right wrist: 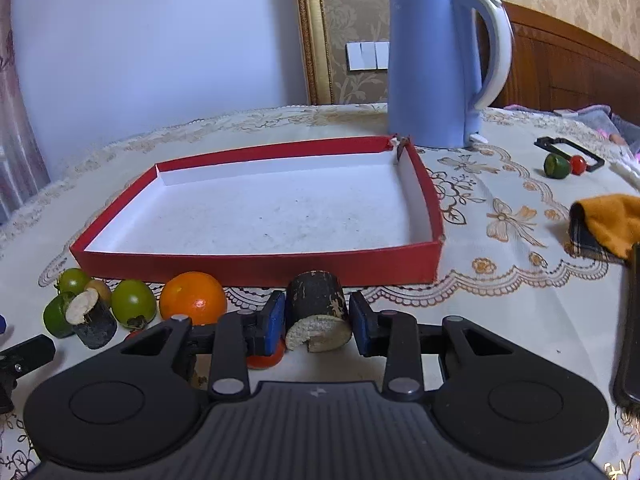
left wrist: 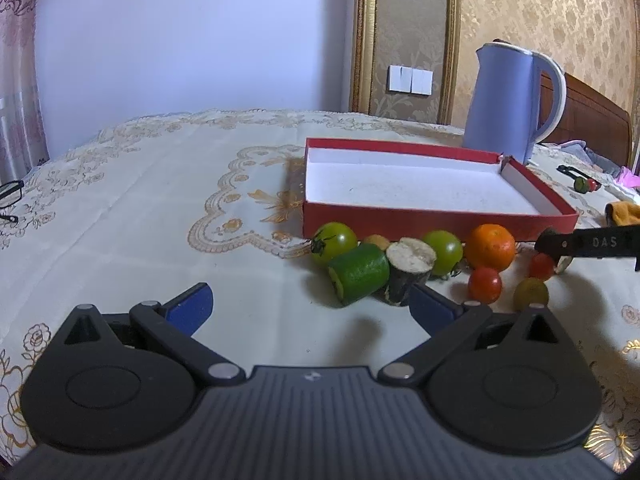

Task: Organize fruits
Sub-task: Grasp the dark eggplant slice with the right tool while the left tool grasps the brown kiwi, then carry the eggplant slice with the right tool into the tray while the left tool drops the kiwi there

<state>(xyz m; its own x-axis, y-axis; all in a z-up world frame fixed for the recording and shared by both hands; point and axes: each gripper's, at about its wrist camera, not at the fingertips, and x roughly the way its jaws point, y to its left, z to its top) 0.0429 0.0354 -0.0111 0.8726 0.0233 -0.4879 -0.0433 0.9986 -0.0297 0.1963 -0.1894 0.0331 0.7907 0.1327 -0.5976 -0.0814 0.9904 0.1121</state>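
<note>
My right gripper [right wrist: 318, 322] is shut on a short dark-skinned stick piece [right wrist: 316, 300] with a pale cut end, just in front of the red box [right wrist: 256, 268]. A red cherry tomato [right wrist: 266, 360] peeks out under its left finger. To the left lie an orange [right wrist: 192, 298], green tomatoes [right wrist: 133, 302] and a second dark piece [right wrist: 94, 320]. My left gripper [left wrist: 312, 308] stands open, with nothing between its fingers. A green cylinder piece [left wrist: 360, 274] and the second dark piece [left wrist: 408, 272] lie just ahead of it. The orange [left wrist: 491, 247] and red tomatoes [left wrist: 485, 285] lie to its right.
A blue kettle [right wrist: 436, 68] stands behind the box's far right corner. An orange cloth [right wrist: 604, 224], a dark flat object [right wrist: 628, 328] and small toys [right wrist: 558, 165] lie to the right. Glasses [left wrist: 10, 192] rest at the far left of the embroidered tablecloth.
</note>
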